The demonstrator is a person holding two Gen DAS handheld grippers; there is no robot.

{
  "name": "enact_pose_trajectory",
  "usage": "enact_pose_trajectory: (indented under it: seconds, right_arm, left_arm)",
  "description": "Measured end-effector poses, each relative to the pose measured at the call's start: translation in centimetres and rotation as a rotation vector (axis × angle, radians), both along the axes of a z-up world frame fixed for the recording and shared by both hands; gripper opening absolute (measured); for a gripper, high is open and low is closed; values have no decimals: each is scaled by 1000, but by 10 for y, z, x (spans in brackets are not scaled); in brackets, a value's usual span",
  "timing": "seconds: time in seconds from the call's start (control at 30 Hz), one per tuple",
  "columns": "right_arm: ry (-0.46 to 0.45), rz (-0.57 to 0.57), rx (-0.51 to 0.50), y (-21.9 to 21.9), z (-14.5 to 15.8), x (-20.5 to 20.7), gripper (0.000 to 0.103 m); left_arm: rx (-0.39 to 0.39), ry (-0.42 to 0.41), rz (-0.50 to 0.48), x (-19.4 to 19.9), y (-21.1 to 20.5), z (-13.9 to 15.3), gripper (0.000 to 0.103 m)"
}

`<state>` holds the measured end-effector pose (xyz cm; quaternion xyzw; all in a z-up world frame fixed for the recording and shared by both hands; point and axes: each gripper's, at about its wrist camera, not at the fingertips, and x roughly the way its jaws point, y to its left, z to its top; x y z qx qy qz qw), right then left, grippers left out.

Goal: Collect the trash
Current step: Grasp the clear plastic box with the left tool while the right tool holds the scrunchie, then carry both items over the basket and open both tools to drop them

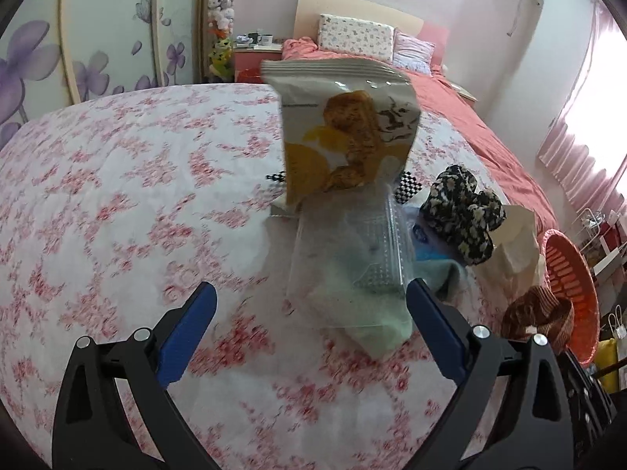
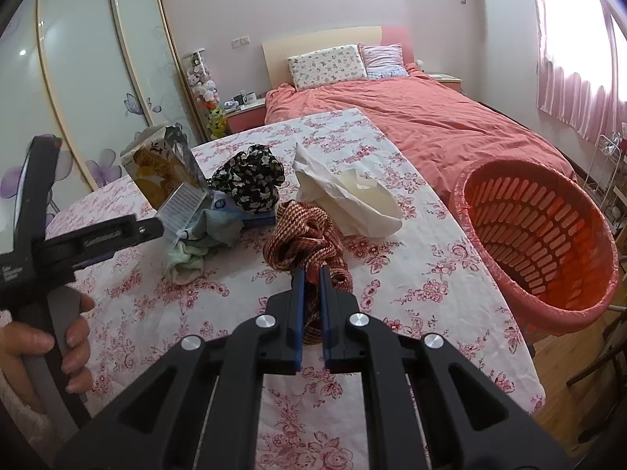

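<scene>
Red-brown woven cloth (image 2: 309, 231) is clamped in the right claw (image 2: 310, 274), bunched on the floral counter (image 2: 423, 274) beside an orange basket (image 2: 537, 231) at the counter's edge. The left claw (image 1: 311, 305) is spread apart with nothing between its fingers, just short of a snack bag (image 1: 345, 133) (blurred, standing upright) and a clear wrapper (image 1: 352, 258) under it. A black floral scrunchie (image 2: 250, 180) and crumpled tissue (image 2: 348, 192) lie farther back.
</scene>
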<state>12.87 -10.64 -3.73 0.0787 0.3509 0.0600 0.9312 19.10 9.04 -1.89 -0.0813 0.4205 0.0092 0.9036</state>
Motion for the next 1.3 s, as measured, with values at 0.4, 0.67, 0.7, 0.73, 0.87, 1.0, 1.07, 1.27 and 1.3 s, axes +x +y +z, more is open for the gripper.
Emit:
enact_pose_trajectory:
  seconds: [0.4, 0.67, 0.7, 0.73, 0.87, 1.0, 1.07, 1.27, 1.3]
  right_arm:
    - [2, -3, 1, -3, -1, 0, 8]
    - [-20, -15, 1, -7, 8, -7, 8]
    - [-25, -17, 2, -8, 10, -9, 8]
    - [-28, -17, 3, -8, 12, -10, 8]
    - [-54, -19, 4, -11, 22, -18, 8]
    - [-85, -22, 7, -14, 34, -25, 8]
    - [-99, -27, 9, -15, 40, -28, 8]
    - [-151, -61, 14, -31, 57, -37, 8]
    - [-157, -70, 15, -34, 59, -38, 8]
  left_arm:
    - [-97, 40, -17, 15, -7, -11, 77]
    - [-66, -43, -49, -2, -11, 4, 71]
    - [-67, -53, -51, -4, -11, 7, 71]
    - [-66, -64, -55, -8, -11, 10, 71]
    - [-67, -105, -74, -23, -13, 23, 71]
    - [-72, -129, -92, -33, -16, 33, 71]
    - [-77, -141, -103, -38, -18, 37, 71]
    - [-84, -178, -148, -50, -28, 50, 71]
    - [-84, -183, -156, -52, -32, 52, 71]
